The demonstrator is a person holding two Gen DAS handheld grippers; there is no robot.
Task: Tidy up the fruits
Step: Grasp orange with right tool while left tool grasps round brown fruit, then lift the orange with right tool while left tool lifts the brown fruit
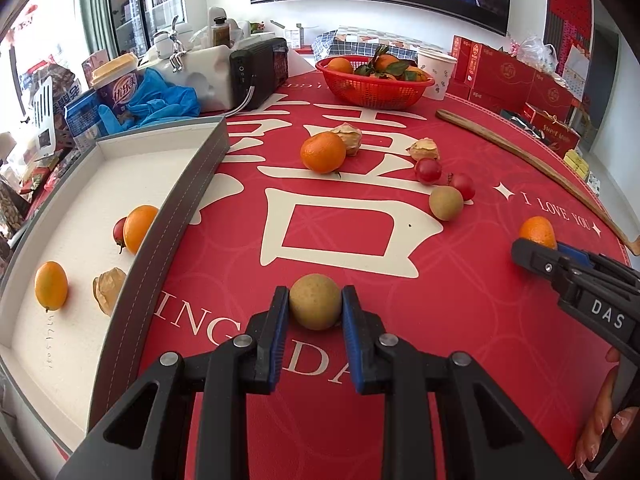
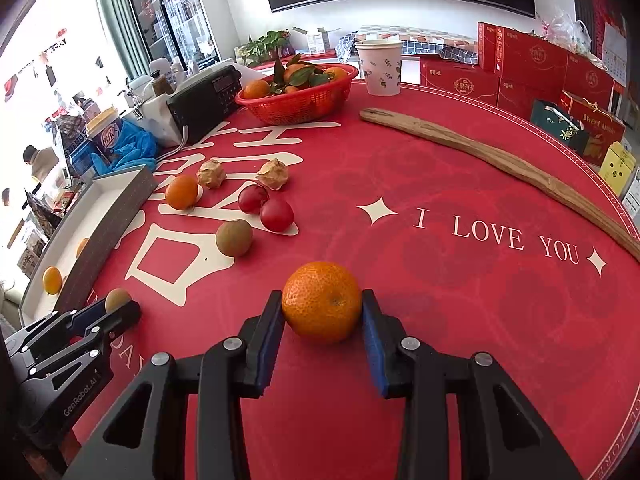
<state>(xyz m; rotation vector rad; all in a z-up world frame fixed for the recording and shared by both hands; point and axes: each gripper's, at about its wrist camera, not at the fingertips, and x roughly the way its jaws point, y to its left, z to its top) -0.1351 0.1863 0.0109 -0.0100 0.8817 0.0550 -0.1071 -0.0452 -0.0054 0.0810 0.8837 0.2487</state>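
Left gripper is clamped on a small round tan-brown longan-like fruit, resting on the red printed tablecloth near its front edge, just beside the tray's long wall. Right gripper pinches a round orange mandarin across its widest part, also near the front edge. Both look light; the mandarin's skin is probably soft and bruisable, the brown fruit smooth and likely slippery. The grey-walled white tray at the left edge holds two orange kumquats, a cherry tomato and a papery husk fruit. The red plastic mesh basket at the far edge holds leafy mandarins.
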